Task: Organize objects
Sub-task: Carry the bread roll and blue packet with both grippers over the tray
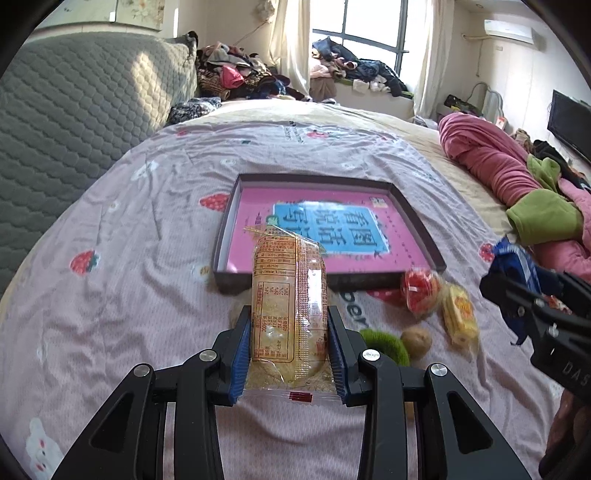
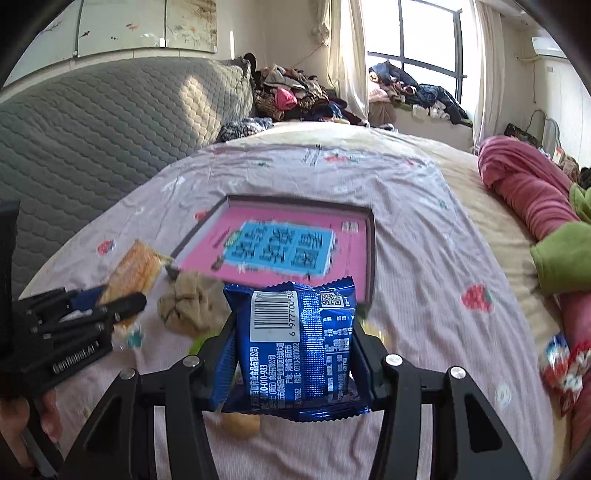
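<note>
Left wrist view, bottom centre: left gripper clamped on a clear cracker pack, blue pads pressed against both long sides, pack upright with label facing the lens. Just right of the fingers, lying on the strawberry-print sheet: green fuzzy item, brown round item, yellow wrapped snack, red-and-clear snack bag. Right edge of frame: right gripper holding a blue packet. Beyond the cracker pack, centre frame: shallow dark tray with a pink book flat inside. Upper right: pink blanket.

Right wrist view, bottom centre: right gripper clamped on the blue packet, barcode facing the lens, packet raised over the sheet. Below the packet, partly hidden: tan round item. Left edge: left gripper with the cracker pack between its fingers. Left of centre, beside the tray's near corner: crumpled beige cloth. Lower right edge: red-white-blue wrapper, blurred. Centre: tray with the book. Upper left: grey quilted headboard. Top right: window, clothes piled on its sill.
</note>
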